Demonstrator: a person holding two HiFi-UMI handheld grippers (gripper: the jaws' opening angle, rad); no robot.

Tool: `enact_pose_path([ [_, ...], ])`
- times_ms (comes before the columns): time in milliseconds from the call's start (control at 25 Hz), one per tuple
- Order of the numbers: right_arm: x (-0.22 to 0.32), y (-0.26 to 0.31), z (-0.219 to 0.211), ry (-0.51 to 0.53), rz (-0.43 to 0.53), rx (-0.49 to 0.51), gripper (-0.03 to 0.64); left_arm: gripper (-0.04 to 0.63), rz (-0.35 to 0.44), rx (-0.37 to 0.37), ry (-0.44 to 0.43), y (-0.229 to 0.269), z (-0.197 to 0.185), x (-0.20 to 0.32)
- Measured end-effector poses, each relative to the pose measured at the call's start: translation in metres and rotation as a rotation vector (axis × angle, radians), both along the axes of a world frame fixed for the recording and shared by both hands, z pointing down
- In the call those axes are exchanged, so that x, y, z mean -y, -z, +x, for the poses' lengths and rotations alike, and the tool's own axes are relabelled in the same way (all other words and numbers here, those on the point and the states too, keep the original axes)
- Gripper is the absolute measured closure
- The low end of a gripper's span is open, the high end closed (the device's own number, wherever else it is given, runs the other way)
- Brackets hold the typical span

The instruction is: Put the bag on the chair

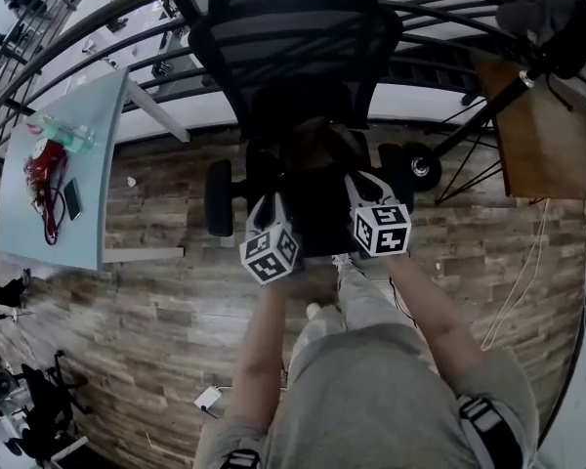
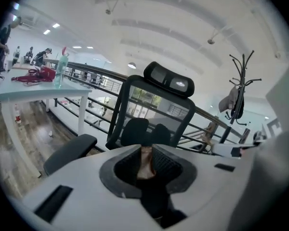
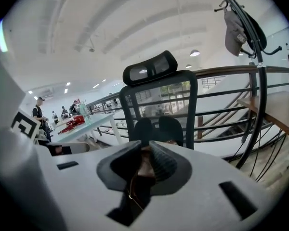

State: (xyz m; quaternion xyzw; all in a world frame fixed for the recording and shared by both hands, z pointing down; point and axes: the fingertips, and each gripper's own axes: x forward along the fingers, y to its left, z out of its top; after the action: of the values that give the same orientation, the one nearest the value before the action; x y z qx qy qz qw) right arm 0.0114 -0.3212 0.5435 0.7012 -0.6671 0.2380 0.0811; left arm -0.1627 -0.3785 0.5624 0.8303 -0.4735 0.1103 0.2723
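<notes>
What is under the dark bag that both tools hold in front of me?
Under the bag is the black chair; its two armrests show beside it. The seat itself is covered by the bag, so contact cannot be judged.

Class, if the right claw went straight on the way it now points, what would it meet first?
Beyond the dark bag with brown trim that the right claw grips, probably the backrest of the black mesh office chair; depth is hard to judge.

Bright, even light is cast by ceiling lamps (image 3: 195,53); lines are bent at the edges, and corners are blackened.
</notes>
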Motion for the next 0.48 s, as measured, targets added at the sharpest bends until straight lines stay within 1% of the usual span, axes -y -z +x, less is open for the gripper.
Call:
enact_pose_path([
  [80, -0.017, 0.015, -0.010, 0.008, 0.016, -0.013, 0.580, 0.552, 0.025, -0.019, 0.002, 0.018, -0.005, -0.015],
  [160, -0.032, 0.027, -0.022, 0.018, 0.029, -0.020, 0.589, 0.561, 0.045, -0.031, -0.003, 0.034, -0.012, -0.029],
  [280, -0.053, 0.045, -0.042, 0.031, 0.050, -0.022, 0.604, 0.571, 0.061, -0.029, -0.002, 0.053, -0.023, -0.048],
  [480, -0.087, 0.073, -0.069, 0.045, 0.100, -0.047, 0.611, 0.586, 0.067, -0.021, -0.006, 0.074, -0.043, -0.083],
])
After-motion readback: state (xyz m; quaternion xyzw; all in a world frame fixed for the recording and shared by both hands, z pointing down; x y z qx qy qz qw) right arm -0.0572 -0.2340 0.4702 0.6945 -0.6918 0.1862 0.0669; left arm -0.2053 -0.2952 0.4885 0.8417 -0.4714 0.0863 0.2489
